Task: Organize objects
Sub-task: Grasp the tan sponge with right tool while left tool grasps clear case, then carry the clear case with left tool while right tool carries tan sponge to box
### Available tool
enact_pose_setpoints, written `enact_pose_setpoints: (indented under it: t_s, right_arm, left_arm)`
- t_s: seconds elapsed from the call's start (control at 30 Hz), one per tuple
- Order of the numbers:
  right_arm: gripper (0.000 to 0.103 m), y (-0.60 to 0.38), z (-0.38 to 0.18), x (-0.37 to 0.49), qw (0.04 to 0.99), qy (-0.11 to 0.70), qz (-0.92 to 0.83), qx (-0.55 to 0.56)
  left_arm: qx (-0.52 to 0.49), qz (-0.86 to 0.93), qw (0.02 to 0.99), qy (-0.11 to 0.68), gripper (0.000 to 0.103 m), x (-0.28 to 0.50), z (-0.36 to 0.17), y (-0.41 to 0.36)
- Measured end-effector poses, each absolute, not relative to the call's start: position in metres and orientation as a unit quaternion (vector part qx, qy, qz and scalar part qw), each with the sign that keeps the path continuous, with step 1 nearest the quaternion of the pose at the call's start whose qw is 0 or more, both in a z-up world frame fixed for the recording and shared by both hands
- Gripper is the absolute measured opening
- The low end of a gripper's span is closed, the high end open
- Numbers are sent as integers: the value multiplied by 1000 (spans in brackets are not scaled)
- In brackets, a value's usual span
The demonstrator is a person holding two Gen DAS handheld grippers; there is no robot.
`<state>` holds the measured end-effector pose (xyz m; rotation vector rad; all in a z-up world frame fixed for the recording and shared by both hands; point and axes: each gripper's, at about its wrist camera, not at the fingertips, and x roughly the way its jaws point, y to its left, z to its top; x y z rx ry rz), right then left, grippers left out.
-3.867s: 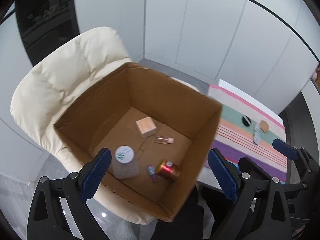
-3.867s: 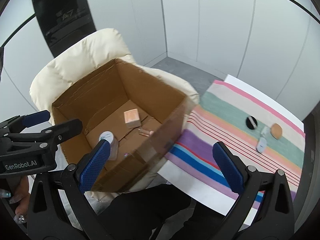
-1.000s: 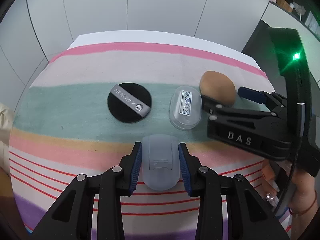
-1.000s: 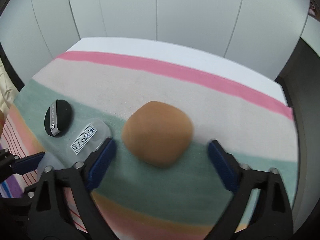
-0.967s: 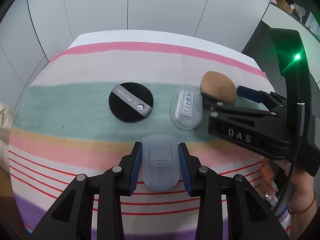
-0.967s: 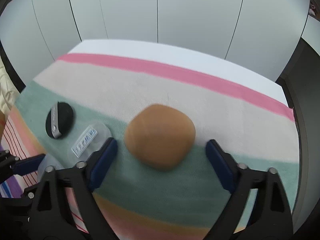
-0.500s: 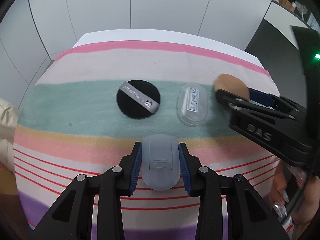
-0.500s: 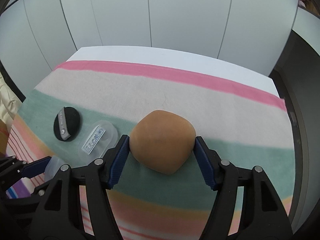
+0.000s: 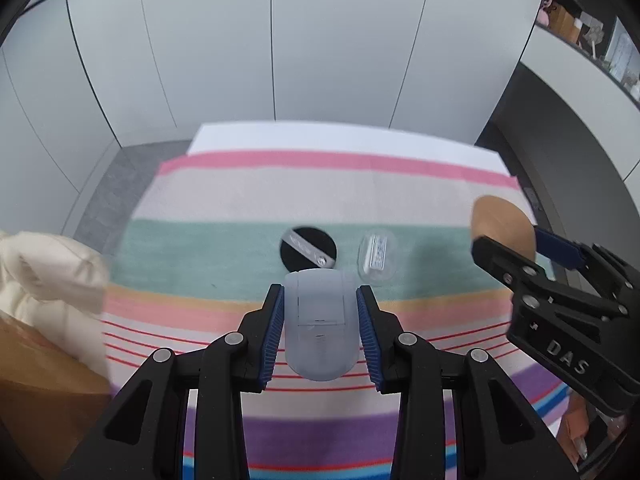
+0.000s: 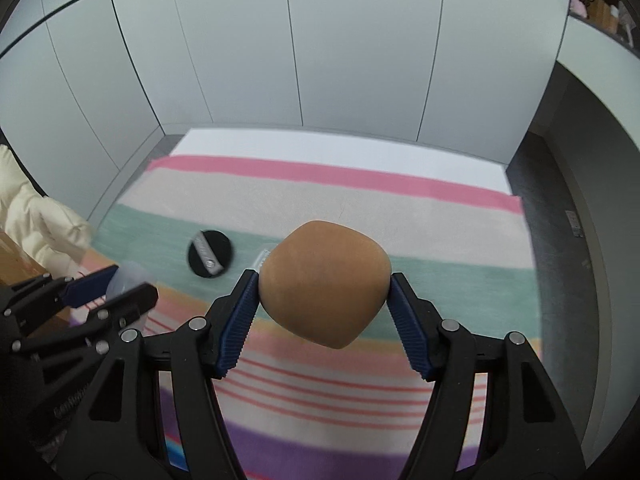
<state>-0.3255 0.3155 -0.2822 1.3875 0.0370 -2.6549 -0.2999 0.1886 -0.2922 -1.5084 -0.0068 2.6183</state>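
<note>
My left gripper [image 9: 320, 328] is shut on a frosted grey plastic case [image 9: 320, 332] and holds it above the striped cloth [image 9: 224, 248]. My right gripper [image 10: 324, 304] is shut on a tan sponge puff [image 10: 324, 280], also lifted off the cloth; the puff shows at the right in the left wrist view [image 9: 502, 226]. A black round powder puff with a grey band [image 9: 307, 249] and a clear oval case with a label [image 9: 377, 255] lie on the green stripe. The black puff also shows in the right wrist view [image 10: 210, 254].
A cream padded chair [image 9: 44, 280] and the corner of a cardboard box [image 9: 36, 392] are at the left edge. White wall panels stand behind the table. A shelf with small items [image 9: 580, 28] is at the upper right.
Both grippers have risen and pulled back from the table with their objects. The right gripper closed on the tan puff and lifted it. The chair and box corner have come into view.
</note>
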Motion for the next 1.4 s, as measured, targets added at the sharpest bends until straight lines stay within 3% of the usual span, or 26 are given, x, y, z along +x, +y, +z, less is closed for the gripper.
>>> enact_pose_setpoints:
  t_s: [0.4, 0.67, 1.4]
  right_arm:
    - [68, 319, -179, -272, 44, -7, -899, 435]
    - [68, 316, -129, -244, 36, -7, -912, 409]
    - [68, 333, -121, -144, 23, -32, -903, 427]
  left_arm:
    - [-466, 884, 40, 9, 37, -266, -179, 167]
    - [-448, 893, 39, 11, 37, -245, -133, 159]
    - [-415, 908, 53, 26, 37, -147, -102, 148]
